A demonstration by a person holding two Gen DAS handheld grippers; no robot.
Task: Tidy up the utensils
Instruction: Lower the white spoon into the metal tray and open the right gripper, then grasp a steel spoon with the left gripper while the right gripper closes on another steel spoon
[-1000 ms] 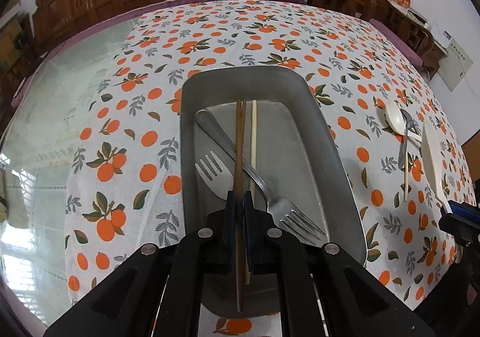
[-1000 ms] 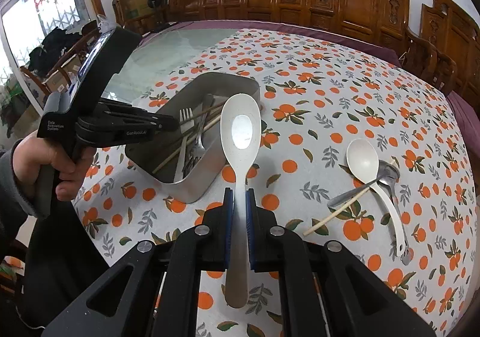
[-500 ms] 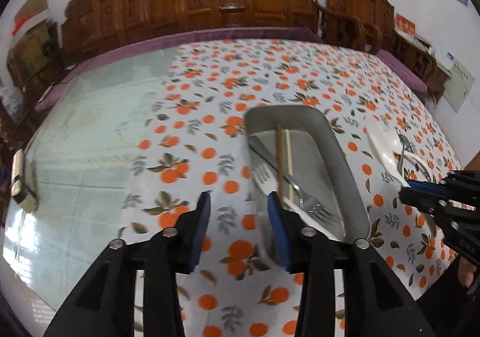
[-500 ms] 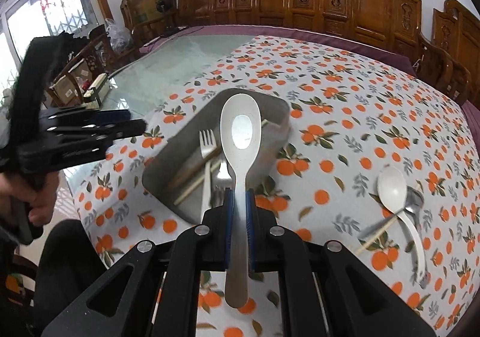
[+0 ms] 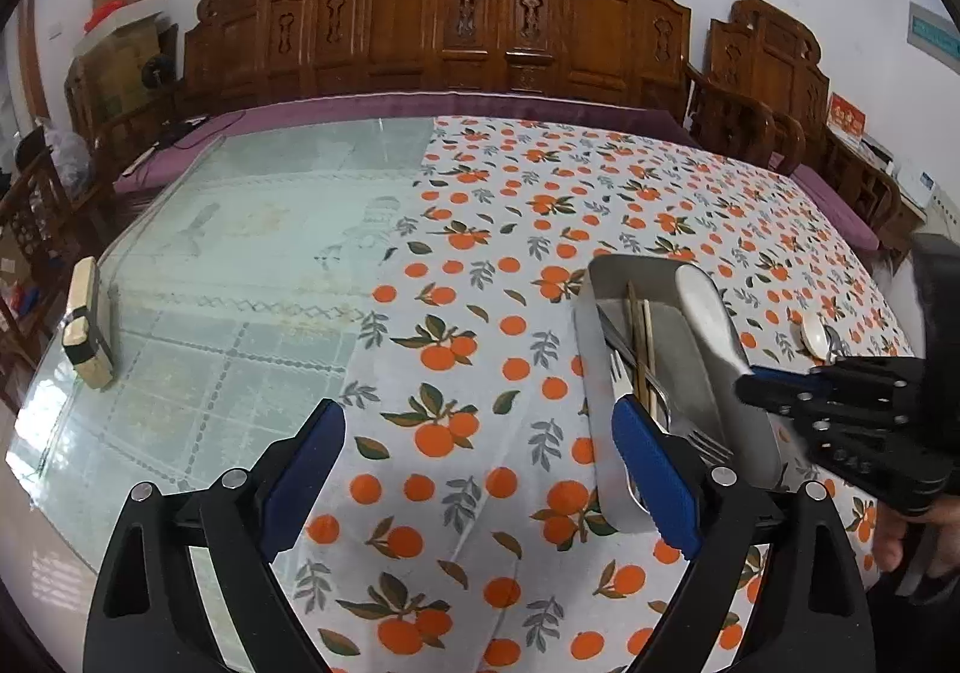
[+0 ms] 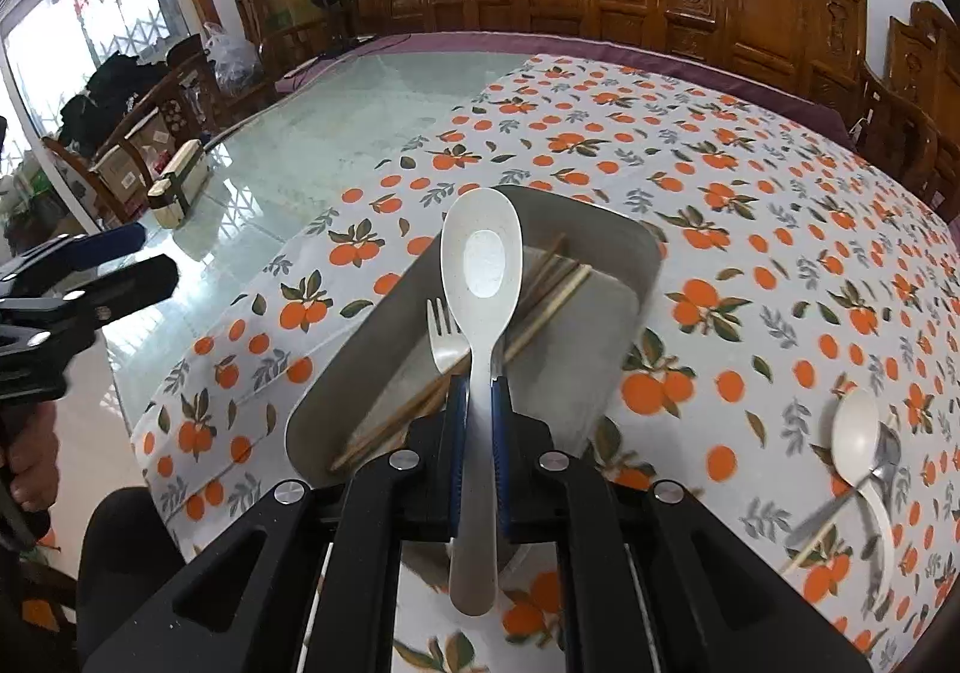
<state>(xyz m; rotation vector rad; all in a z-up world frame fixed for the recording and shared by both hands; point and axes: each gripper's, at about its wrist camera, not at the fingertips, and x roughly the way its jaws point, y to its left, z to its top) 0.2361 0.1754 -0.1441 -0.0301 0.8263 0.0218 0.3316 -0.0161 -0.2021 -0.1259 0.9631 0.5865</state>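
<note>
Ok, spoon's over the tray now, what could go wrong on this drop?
The right gripper pinches the white spoon mid-handle, bowl high above the metal tray; released here it may bounce or tip out. It could also land across the chopsticks and fork. The open left gripper hangs close beside the tray.

Glass-topped table (image 5: 240,265) covered at frame right by orange-print cloth (image 5: 480,373); metal tray (image 6: 600,325) and loose spoons (image 6: 858,433) laid on it

White cloth (image 6: 750,181) with orange fruits and green leaves, grey metal tray (image 6: 636,247), cream spoon (image 6: 480,265).
</note>
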